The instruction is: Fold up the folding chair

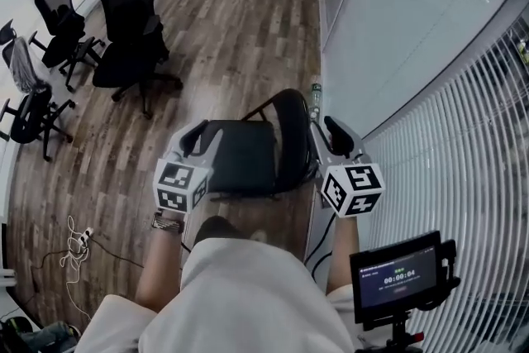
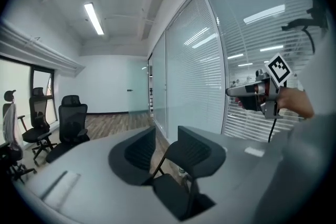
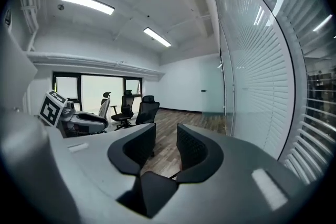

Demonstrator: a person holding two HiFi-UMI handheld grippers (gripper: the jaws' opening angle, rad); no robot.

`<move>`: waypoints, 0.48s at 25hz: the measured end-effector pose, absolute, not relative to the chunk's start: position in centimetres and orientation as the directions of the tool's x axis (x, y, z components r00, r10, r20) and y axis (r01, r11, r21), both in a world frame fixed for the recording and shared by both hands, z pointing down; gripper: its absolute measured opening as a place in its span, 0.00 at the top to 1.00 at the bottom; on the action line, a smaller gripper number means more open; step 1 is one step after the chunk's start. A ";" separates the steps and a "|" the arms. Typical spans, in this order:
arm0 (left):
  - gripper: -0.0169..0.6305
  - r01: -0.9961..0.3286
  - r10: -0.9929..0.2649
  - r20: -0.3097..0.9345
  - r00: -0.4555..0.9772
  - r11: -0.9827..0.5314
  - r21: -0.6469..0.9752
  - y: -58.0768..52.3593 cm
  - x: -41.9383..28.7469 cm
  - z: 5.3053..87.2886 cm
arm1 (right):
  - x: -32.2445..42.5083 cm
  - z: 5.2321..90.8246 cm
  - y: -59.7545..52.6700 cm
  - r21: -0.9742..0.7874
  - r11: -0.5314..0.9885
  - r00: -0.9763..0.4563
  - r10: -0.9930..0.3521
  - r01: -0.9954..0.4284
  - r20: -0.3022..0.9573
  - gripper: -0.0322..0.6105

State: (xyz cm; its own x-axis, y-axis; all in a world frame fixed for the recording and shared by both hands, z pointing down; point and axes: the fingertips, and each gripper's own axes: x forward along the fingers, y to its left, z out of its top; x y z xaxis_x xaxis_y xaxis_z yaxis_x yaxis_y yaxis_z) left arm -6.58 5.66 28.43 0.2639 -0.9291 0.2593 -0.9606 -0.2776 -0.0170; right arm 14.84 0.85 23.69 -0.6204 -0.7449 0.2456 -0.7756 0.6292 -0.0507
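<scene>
The black folding chair [image 1: 244, 157] stands unfolded on the wood floor, just in front of the person and close beside the glass partition. Its curved backrest [image 1: 291, 136] is on the partition side. My left gripper [image 1: 197, 138] hovers over the seat's left edge, open and empty. My right gripper [image 1: 332, 131] hangs to the right of the backrest, open as well. In the left gripper view, the left gripper [image 2: 165, 147] shows the chair [image 2: 176, 194] through the gap between its jaws. The right gripper [image 3: 165, 148] also frames a dark part of the chair [image 3: 149, 191], touching nothing.
Several black office chairs [image 1: 128, 29] stand at the far left. A glass partition [image 1: 388, 21] and white blinds [image 1: 463, 145] run along the right. A bottle [image 1: 315, 95] stands by the partition behind the chair. Cables [image 1: 78, 240] lie on the floor at left. A small monitor [image 1: 401, 277] sits at lower right.
</scene>
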 end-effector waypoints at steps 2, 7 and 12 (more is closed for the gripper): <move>0.76 -0.967 -0.928 0.285 0.241 -0.256 -0.014 5.9 -7.1 29.6 | 15.3 25.1 0.3 -0.065 0.632 -0.623 -0.734 -0.772 0.272 0.75; 0.76 -0.982 -0.912 0.362 0.191 -0.176 0.075 6.2 -9.3 33.7 | 16.2 27.9 -1.7 -0.112 0.616 -0.615 -0.721 -0.780 0.320 0.73; 0.73 -0.977 -0.879 0.449 0.163 -0.082 0.195 5.9 -11.7 38.9 | 17.0 30.6 -3.8 -0.161 0.581 -0.594 -0.711 -0.798 0.377 0.72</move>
